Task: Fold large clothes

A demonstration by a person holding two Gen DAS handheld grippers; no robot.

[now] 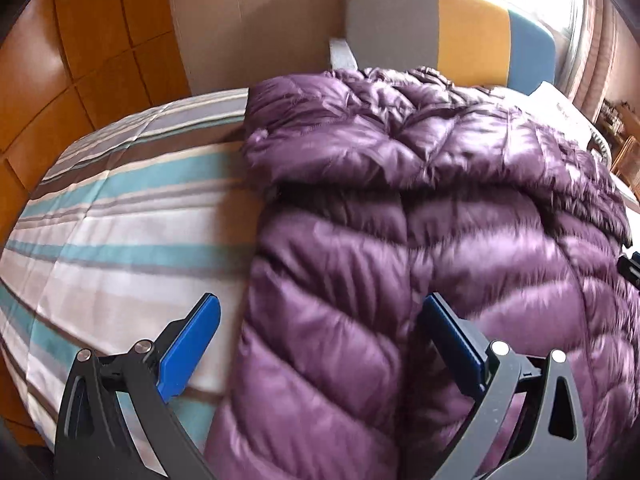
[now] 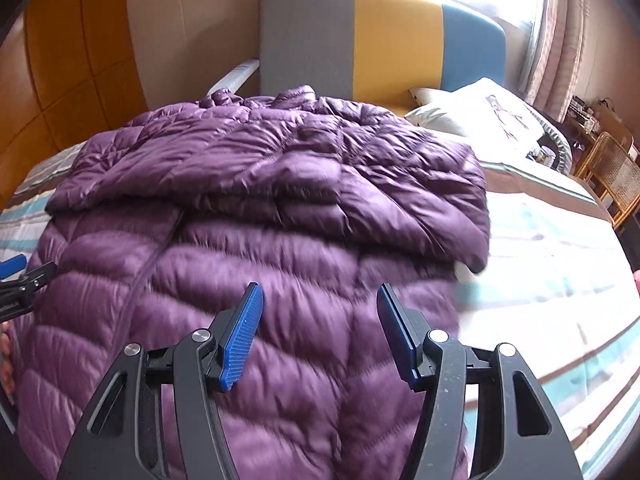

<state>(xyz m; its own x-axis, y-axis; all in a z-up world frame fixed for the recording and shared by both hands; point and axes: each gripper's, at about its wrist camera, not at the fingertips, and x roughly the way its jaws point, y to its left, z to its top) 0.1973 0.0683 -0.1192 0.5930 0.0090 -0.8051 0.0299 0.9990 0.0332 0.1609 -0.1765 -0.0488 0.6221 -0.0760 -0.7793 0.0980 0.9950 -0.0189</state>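
The bed point(image 2: 540, 248) serves as your flat work surface; its striped cover leaves bare margin on both sides of the load. The jacket point(image 2: 256, 240) lies along the middle of the bed, its upper part already doubled down over the body, so the bulk sits toward the headboard point(image 2: 396, 36). The pillow point(image 2: 480, 112) rests clear of it, near the far right corner. Your left gripper point(image 1: 320, 332) hangs with jaws spread wide, straddling the jacket's left edge, nothing clamped. Your right gripper point(image 2: 320, 332) hovers over the body panel, jaws parted and empty, probably positioned for the next fold.
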